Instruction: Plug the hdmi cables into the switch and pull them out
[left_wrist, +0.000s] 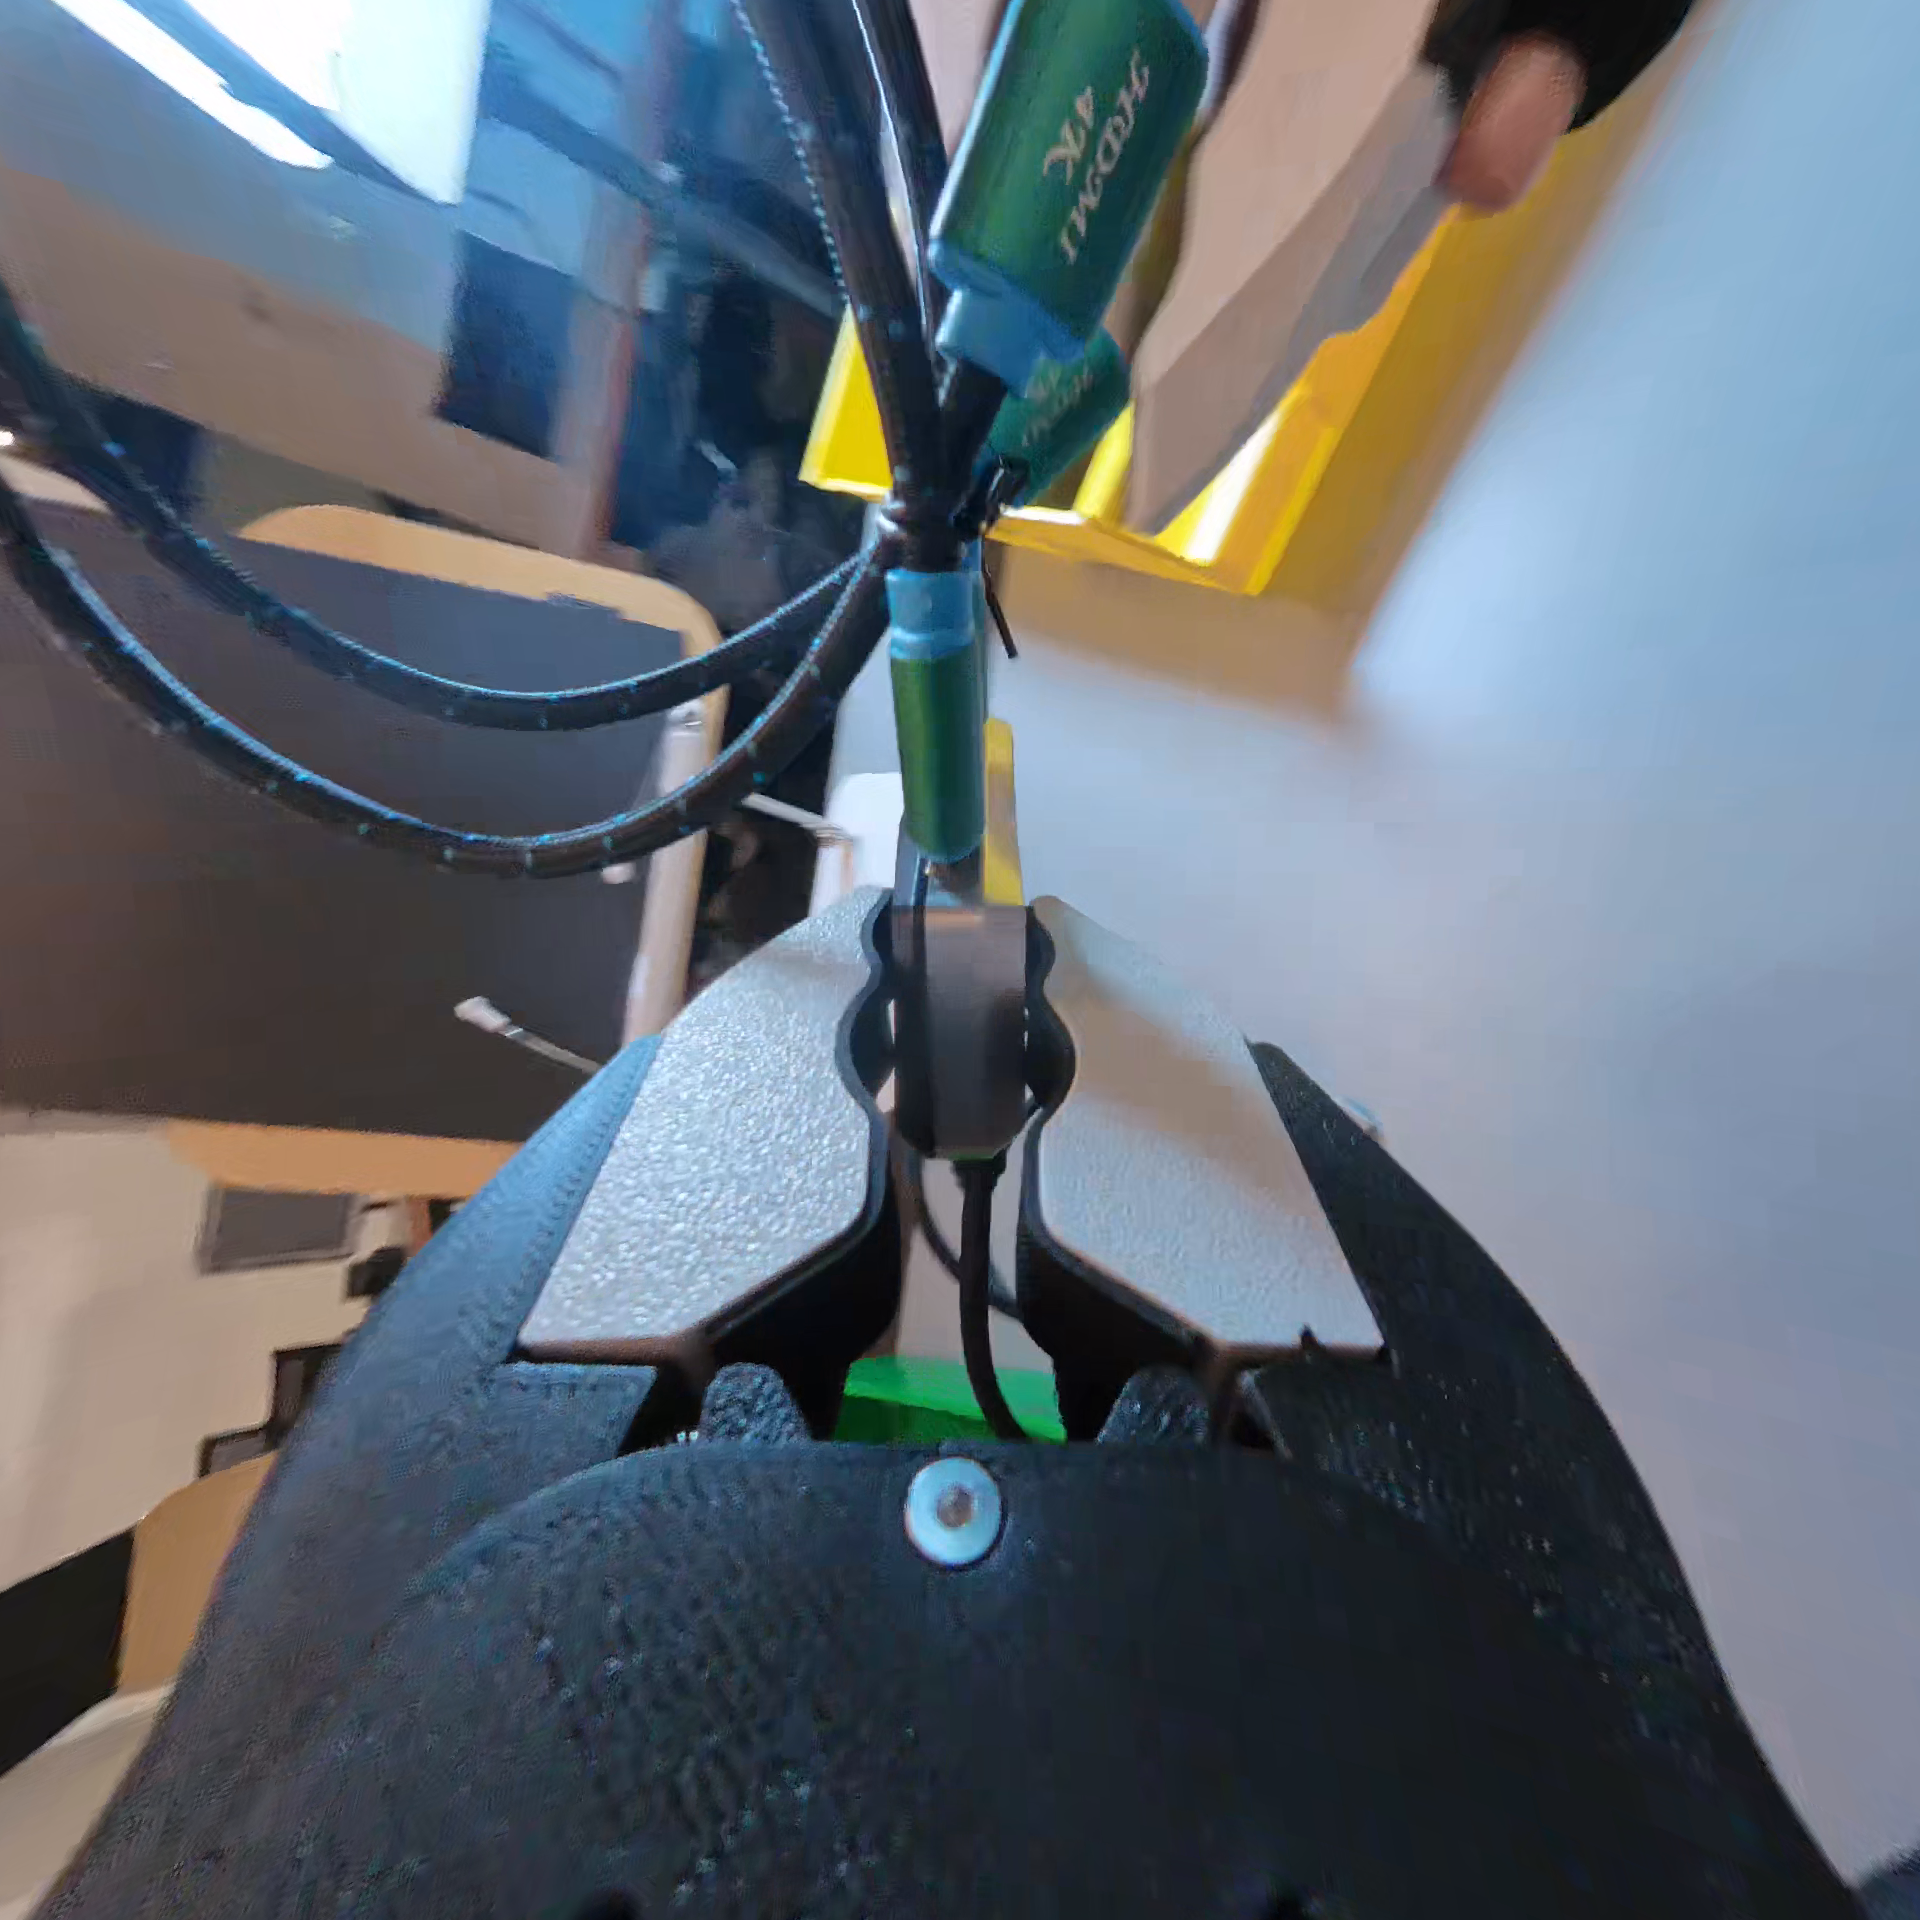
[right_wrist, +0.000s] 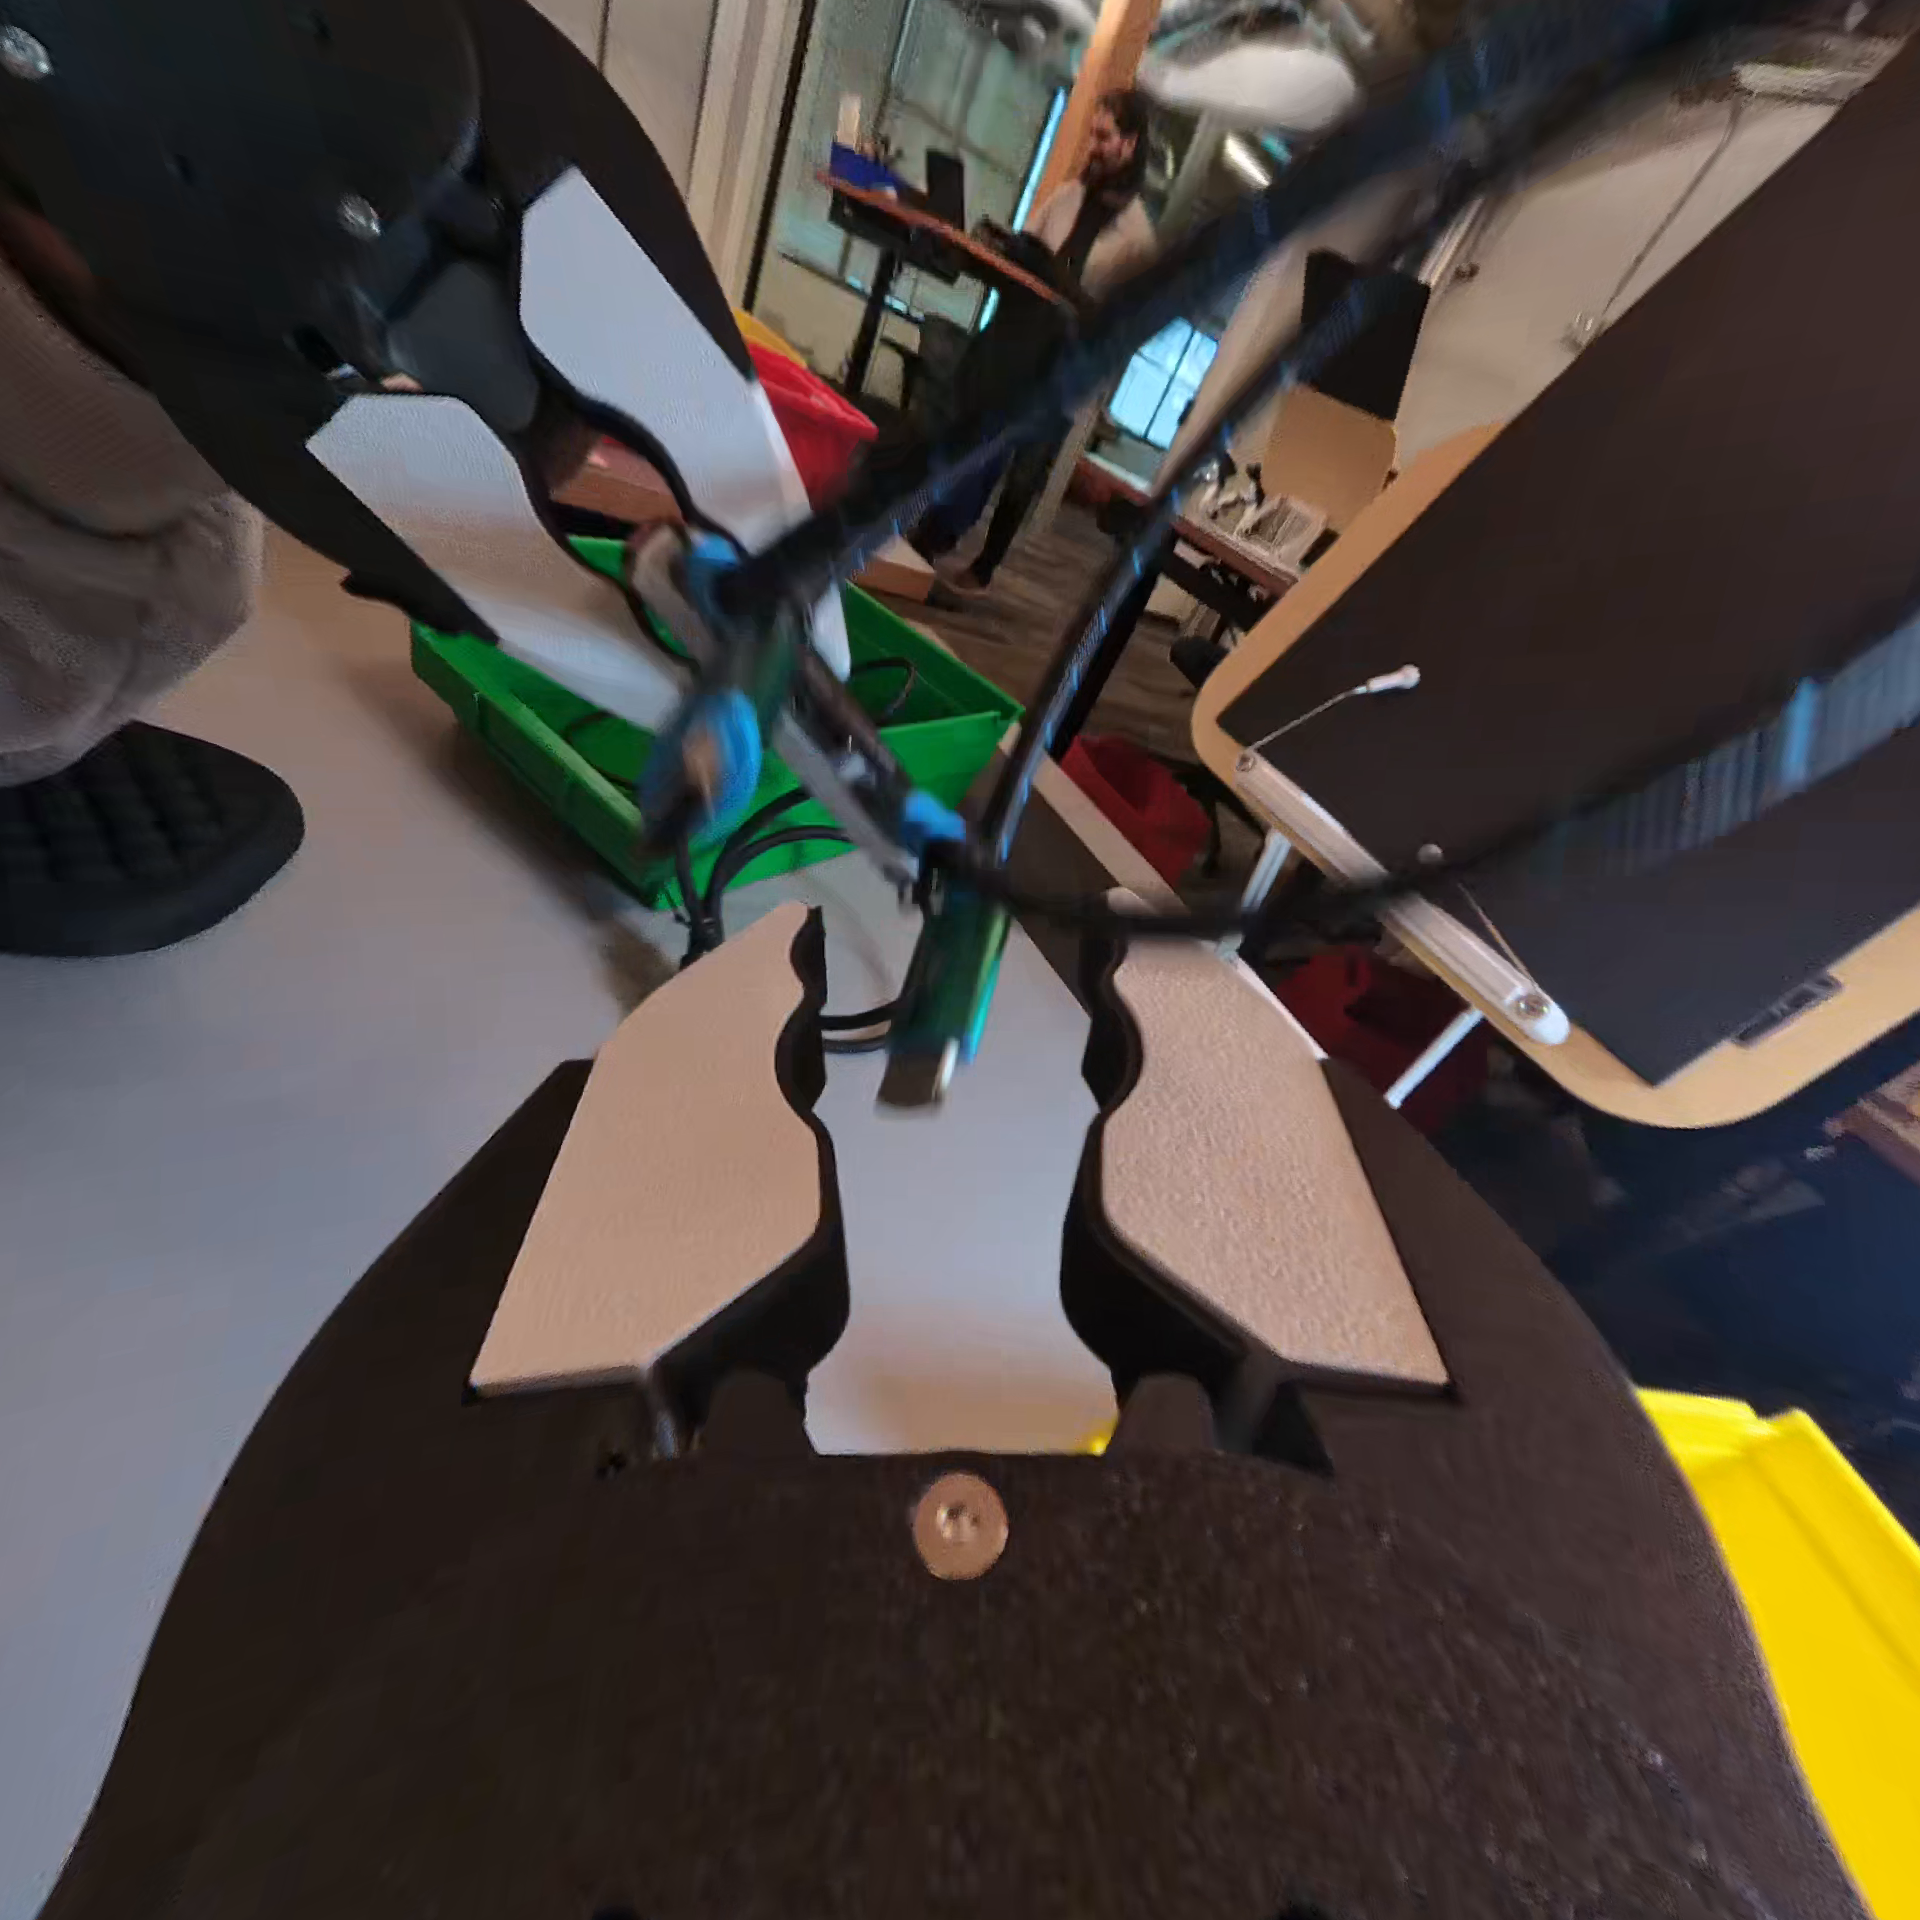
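My left gripper (left_wrist: 956, 935) is shut on a small dark switch (left_wrist: 956, 1039), with a thin black lead (left_wrist: 977, 1299) running back from it. A green HDMI plug (left_wrist: 940, 758) with a blue collar sits in the switch's front end. Two more green plugs (left_wrist: 1060, 177) hang above it, tied into the black braided cables (left_wrist: 416, 686) by a zip tie (left_wrist: 925, 530). My right gripper (right_wrist: 951, 940) is open, and a loose green plug (right_wrist: 945, 997) dangles between its fingertips without touching them. The left gripper (right_wrist: 582, 468) shows blurred at upper left in the right wrist view.
A grey table (right_wrist: 260, 1143) lies below. A green bin (right_wrist: 540, 717) holding cables stands behind the plugs, with a red bin (right_wrist: 821, 416) farther back. A yellow bin (left_wrist: 1247, 468) also shows in the right wrist view (right_wrist: 1818, 1610). A dark tan-edged board (right_wrist: 1558, 623) stands at right. A hand (left_wrist: 1507, 135) is at top right. Across from one pair of fingers to the other is roughly 8 cm.
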